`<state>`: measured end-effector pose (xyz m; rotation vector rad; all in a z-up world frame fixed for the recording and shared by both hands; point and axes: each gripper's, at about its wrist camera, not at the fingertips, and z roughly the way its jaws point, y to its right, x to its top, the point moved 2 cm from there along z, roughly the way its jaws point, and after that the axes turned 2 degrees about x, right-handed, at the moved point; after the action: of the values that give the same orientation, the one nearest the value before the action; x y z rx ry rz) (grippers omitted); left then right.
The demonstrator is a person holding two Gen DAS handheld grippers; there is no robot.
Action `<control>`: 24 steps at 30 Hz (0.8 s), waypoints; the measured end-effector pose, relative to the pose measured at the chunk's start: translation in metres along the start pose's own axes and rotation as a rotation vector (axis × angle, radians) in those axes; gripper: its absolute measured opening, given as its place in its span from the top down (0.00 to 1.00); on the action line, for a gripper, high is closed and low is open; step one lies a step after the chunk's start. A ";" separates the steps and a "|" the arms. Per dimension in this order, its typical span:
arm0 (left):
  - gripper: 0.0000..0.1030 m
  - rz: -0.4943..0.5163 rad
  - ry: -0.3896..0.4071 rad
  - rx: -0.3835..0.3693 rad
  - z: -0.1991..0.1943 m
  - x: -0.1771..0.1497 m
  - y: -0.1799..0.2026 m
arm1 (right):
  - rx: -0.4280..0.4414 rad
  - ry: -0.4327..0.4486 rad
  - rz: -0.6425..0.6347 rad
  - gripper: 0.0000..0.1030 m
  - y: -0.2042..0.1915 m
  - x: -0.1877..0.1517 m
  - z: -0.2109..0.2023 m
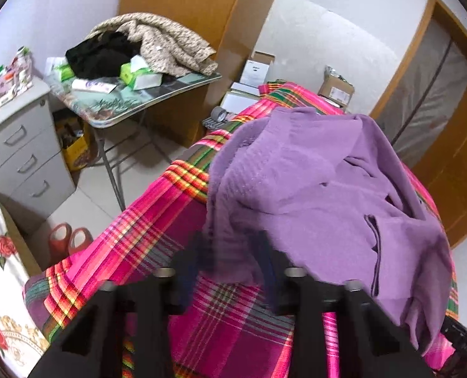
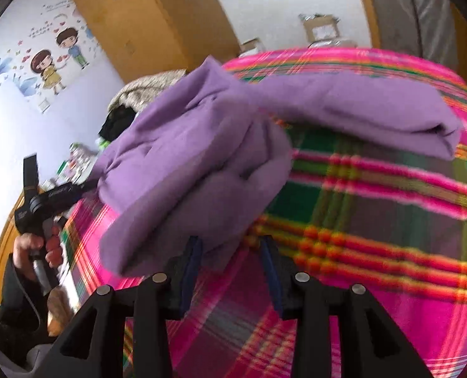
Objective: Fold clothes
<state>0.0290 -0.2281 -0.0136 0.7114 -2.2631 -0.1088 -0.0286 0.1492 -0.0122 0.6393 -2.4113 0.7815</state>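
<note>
A crumpled purple garment lies on a bed under a pink plaid bedspread. My left gripper is at the garment's near left edge. Its blurred fingers stand apart, with a hanging fold of purple cloth between them. In the right wrist view the purple garment is bunched up, one long part stretching right across the bedspread. My right gripper is open at the bunch's lower edge, and cloth reaches just past its left finger. A hand holds the left gripper's handle at the left, its front end buried in the cloth.
Left of the bed stands a folding table with a pile of clothes and tissue packs. A grey drawer cabinet and red slippers sit on the floor beside it. Cardboard boxes line the far wall near a wooden door.
</note>
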 end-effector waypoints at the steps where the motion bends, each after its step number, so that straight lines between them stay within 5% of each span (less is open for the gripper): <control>1: 0.85 0.007 0.003 -0.001 0.000 0.000 0.001 | -0.002 0.004 -0.007 0.60 -0.002 -0.001 0.001; 3: 0.89 0.021 0.009 -0.004 -0.002 0.001 0.004 | 0.007 0.004 -0.013 0.61 -0.006 0.000 0.004; 5: 0.89 0.032 0.019 -0.004 -0.003 0.003 0.006 | 0.019 -0.003 -0.010 0.91 -0.008 0.000 0.007; 10: 0.91 0.028 0.069 0.000 -0.020 0.014 0.001 | 0.061 0.046 -0.012 0.93 -0.013 0.006 -0.003; 17: 0.91 0.011 0.138 0.010 -0.050 0.034 -0.019 | 0.231 0.154 -0.003 0.93 -0.026 0.025 -0.048; 20: 0.91 0.023 0.138 0.031 -0.054 0.039 -0.025 | 0.274 0.145 -0.012 0.93 -0.030 0.024 -0.052; 24: 0.91 0.048 0.044 0.061 -0.035 0.032 -0.035 | 0.232 0.052 0.039 0.93 -0.014 0.012 -0.033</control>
<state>0.0506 -0.2695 0.0218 0.6846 -2.2478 -0.0007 -0.0192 0.1570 0.0232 0.6530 -2.3112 1.0923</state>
